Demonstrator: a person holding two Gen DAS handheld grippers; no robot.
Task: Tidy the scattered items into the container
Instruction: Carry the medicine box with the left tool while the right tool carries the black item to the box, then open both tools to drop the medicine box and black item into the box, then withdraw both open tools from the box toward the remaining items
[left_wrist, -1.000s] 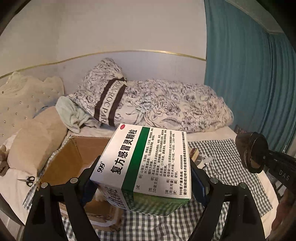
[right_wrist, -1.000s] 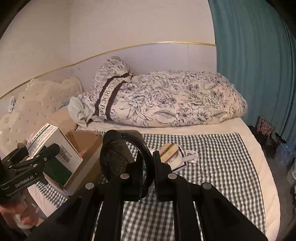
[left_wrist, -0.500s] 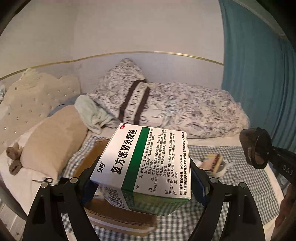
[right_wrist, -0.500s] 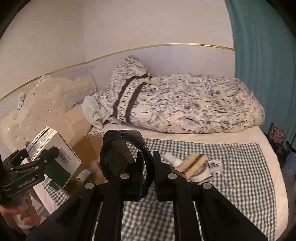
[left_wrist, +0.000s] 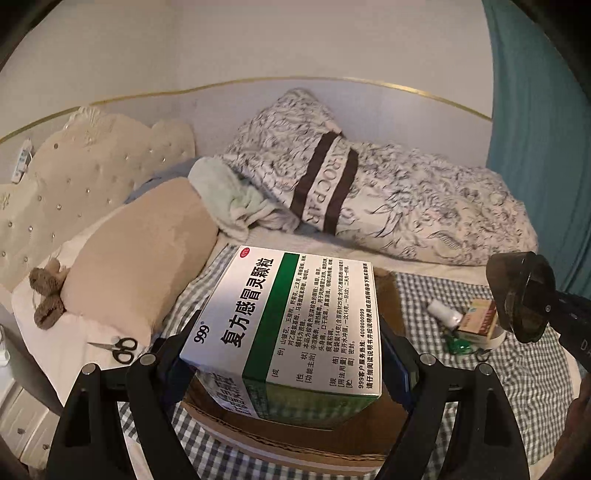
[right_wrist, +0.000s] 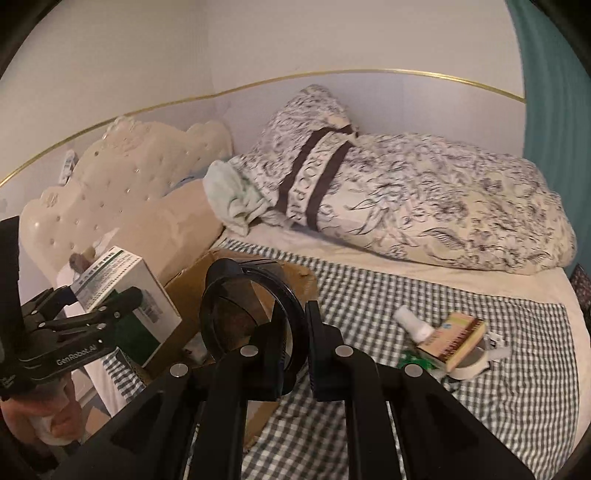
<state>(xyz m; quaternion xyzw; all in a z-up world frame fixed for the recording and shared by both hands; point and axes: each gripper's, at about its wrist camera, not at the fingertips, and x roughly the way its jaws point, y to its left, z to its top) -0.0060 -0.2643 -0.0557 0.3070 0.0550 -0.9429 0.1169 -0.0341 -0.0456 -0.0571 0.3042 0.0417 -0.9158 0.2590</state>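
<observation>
1. Medicine box (left_wrist: 284, 328): clamped in left hand-held gripper (left_wrist: 288, 354), above cardboard box (right_wrist: 192, 291).
2. Dark round lid (right_wrist: 251, 314): pinched by right hand-held gripper (right_wrist: 295, 328), jaws narrow.
3. Small bottle (right_wrist: 410, 326): on bed, 3 o'clock of cardboard box.

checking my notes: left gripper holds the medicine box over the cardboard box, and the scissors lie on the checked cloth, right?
Not quite. The left gripper does hold the medicine box over the cardboard box, but the scissors lie on the white sheet beside the beige pillow, as the left wrist view shows.
</observation>
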